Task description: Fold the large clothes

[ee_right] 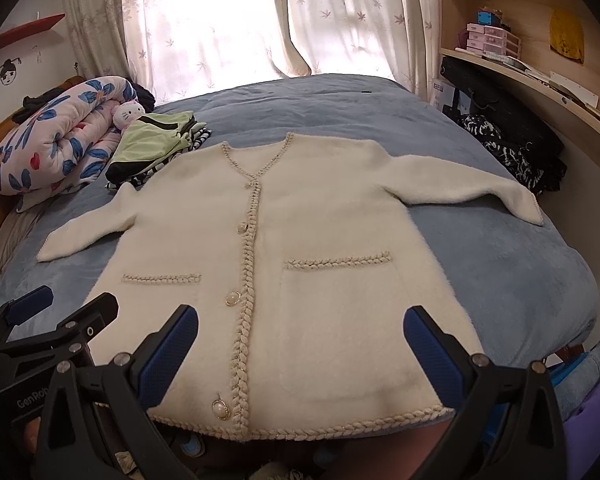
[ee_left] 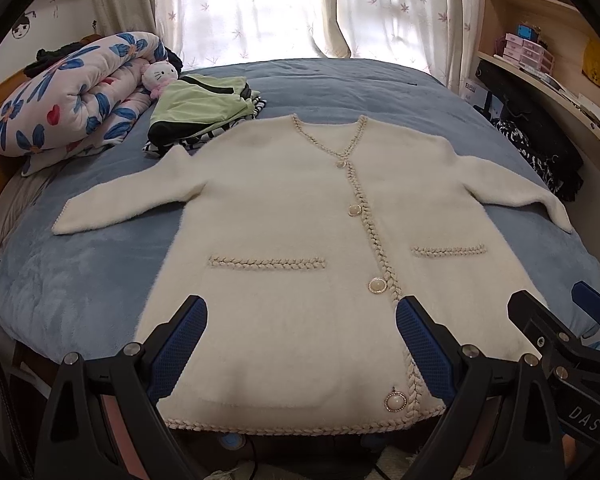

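A cream fuzzy cardigan (ee_left: pixel 292 220) (ee_right: pixel 320 240) lies flat and buttoned on the blue bed, front up, both sleeves spread outward, hem at the near edge. It has braided trim, pearl buttons and two pockets. My left gripper (ee_left: pixel 300 320) hovers open above the hem's left half, with nothing between its blue pads. My right gripper (ee_right: pixel 300 328) hovers open above the hem's right half, also holding nothing. Each gripper shows at the edge of the other's view: the right gripper (ee_left: pixel 556 312) and the left gripper (ee_right: pixel 68 304).
A folded clothes stack with a green top (ee_left: pixel 204 112) lies by the left shoulder. A rolled floral quilt (ee_left: pixel 72 92) and a plush toy (ee_left: pixel 160 76) sit at the far left. Dark clothes (ee_left: pixel 540 156) hang off the right side by curved wooden shelves (ee_left: pixel 548 40). The blue bedspread (ee_left: pixel 340 84) extends to the curtains.
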Demonstrator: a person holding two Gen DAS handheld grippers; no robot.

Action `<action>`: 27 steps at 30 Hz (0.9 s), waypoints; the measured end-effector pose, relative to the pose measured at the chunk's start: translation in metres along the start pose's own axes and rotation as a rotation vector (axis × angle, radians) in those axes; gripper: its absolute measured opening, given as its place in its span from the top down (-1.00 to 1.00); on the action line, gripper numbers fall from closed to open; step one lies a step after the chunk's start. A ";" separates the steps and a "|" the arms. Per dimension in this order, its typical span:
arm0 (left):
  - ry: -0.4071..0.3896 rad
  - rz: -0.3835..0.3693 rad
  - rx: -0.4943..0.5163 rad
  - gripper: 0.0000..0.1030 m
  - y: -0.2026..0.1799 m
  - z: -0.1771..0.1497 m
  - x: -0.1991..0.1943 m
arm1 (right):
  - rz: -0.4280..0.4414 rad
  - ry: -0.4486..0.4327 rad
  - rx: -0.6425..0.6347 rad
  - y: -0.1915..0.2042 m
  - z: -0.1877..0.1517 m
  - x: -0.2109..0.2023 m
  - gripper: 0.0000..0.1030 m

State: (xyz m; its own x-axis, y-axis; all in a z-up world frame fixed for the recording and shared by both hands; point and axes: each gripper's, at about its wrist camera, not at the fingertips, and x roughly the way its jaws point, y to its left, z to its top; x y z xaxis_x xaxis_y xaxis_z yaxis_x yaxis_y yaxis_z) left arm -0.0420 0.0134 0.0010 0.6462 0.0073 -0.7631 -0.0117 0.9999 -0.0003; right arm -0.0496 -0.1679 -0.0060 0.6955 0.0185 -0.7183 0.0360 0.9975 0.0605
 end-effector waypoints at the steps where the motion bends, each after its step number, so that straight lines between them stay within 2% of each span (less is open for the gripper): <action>1: 0.000 0.000 0.000 -0.84 0.000 0.000 0.000 | -0.001 0.000 0.001 0.000 0.000 0.000 -1.00; 27: 0.040 -0.010 0.002 -0.84 -0.001 0.007 0.015 | 0.023 0.031 0.007 -0.002 0.003 0.016 -1.00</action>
State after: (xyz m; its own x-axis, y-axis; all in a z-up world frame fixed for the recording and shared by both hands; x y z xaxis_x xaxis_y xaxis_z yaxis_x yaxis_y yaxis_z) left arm -0.0274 0.0126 -0.0059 0.6155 -0.0034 -0.7881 -0.0039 1.0000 -0.0073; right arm -0.0363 -0.1698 -0.0158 0.6738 0.0437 -0.7376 0.0255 0.9963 0.0823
